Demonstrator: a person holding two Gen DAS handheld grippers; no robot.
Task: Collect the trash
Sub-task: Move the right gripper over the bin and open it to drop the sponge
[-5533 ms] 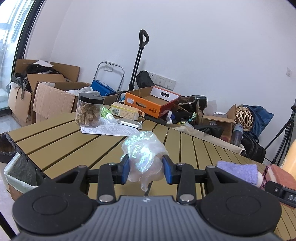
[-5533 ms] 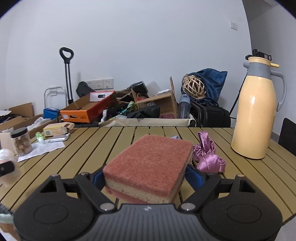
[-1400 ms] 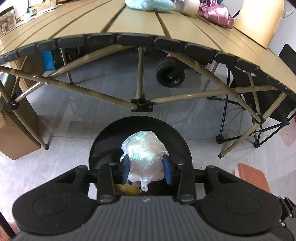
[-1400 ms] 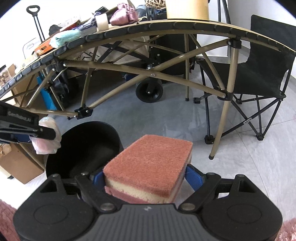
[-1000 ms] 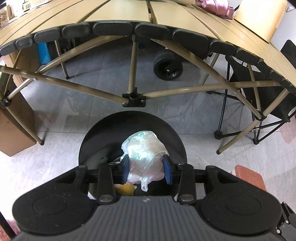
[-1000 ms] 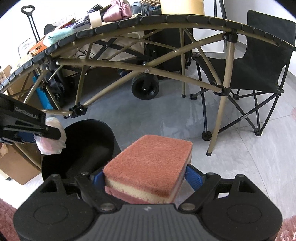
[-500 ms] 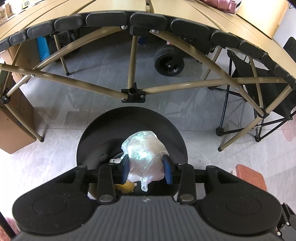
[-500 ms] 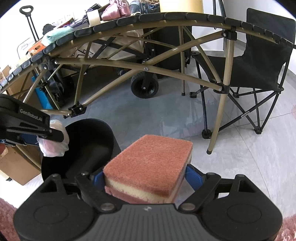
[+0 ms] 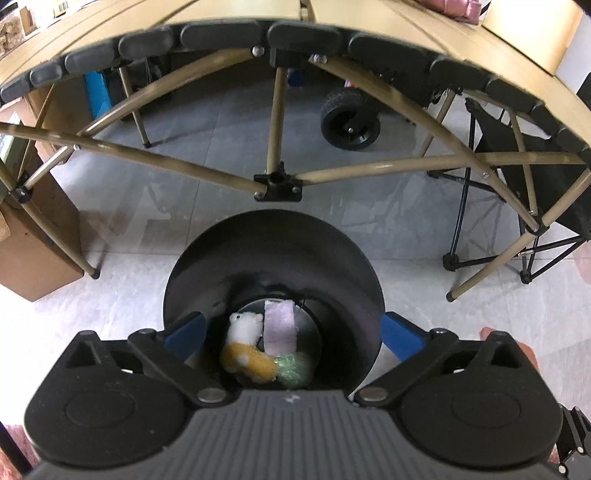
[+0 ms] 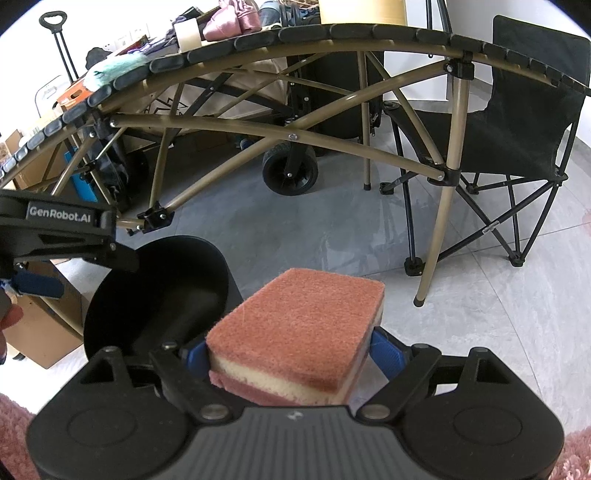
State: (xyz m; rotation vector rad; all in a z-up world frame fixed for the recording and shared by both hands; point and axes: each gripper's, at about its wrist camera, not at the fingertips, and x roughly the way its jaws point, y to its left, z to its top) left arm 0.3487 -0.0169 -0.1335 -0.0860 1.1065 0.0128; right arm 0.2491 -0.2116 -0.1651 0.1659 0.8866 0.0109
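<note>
The crumpled translucent plastic wad that sat between the left pads half a second ago is gone from them. Down at the bottom of the round black plastic trash bin [image 9: 273, 254] lie a white and orange soft lump [image 9: 245, 350], a pale lilac flat piece [image 9: 279, 326] and a greenish shiny wad [image 9: 293, 365], touching one another; whether that greenish wad is the dropped plastic, I cannot tell for sure. The left hand-held gripper [image 9: 291, 332] hangs right over the bin's mouth, its jaws opening, blue pads [image 9: 184, 328] spread to either side of the rim with nothing between them. In the right wrist view that same left hand-held gripper [image 10: 55, 236] reaches in from the left edge above the bin [image 10: 155, 288], bare of the pale bag it carried a moment back.

The right hand-held gripper [image 10: 291, 358] has not changed: its blue pads press on both sides of the thick reddish-brown and cream layered sponge [image 10: 295, 325], held beside the bin, not over it.

Above and behind, the tan slatted folding table [image 9: 258, 11] with its olive metal tube frame [image 9: 273, 110] arches across both views. A black folding camp chair [image 10: 517, 122] stands on the grey tiled floor [image 10: 332, 229] to the right, a cardboard box [image 9: 33, 236] to the left.
</note>
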